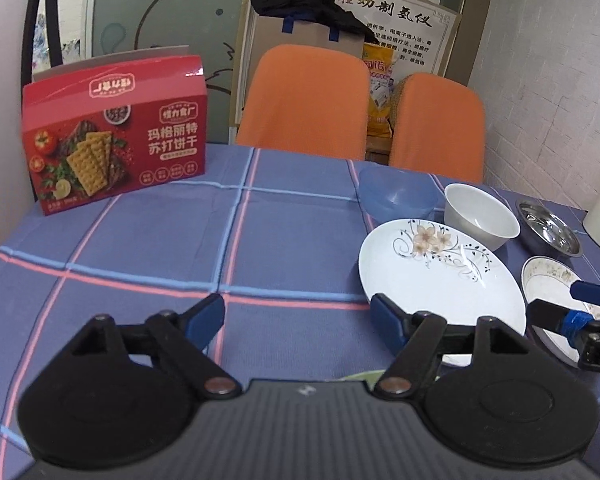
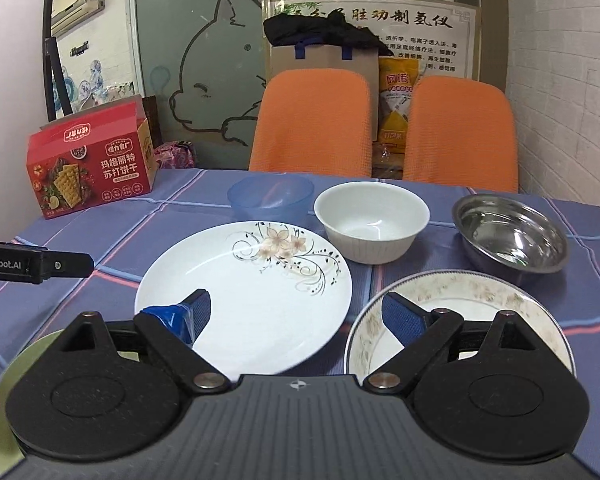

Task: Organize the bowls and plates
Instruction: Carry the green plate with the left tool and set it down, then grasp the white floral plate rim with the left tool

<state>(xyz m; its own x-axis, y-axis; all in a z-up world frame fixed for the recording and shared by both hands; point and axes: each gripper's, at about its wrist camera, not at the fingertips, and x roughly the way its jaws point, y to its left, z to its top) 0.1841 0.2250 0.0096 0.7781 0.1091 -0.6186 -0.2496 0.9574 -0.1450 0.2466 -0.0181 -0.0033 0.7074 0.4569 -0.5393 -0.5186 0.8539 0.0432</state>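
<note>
From the left wrist, the left gripper (image 1: 298, 318) is seen with fingers apart over bare surface (image 1: 140, 260), the floral plate (image 1: 440, 276) just beside. From the right wrist, the right gripper (image 2: 296, 312) gapes over that plate (stiff, glossy, breakable); its rim is judged the best hold.

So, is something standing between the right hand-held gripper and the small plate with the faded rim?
Nothing visible does. The right hand-held gripper is open, and its right finger already hangs over the small plate.
</note>
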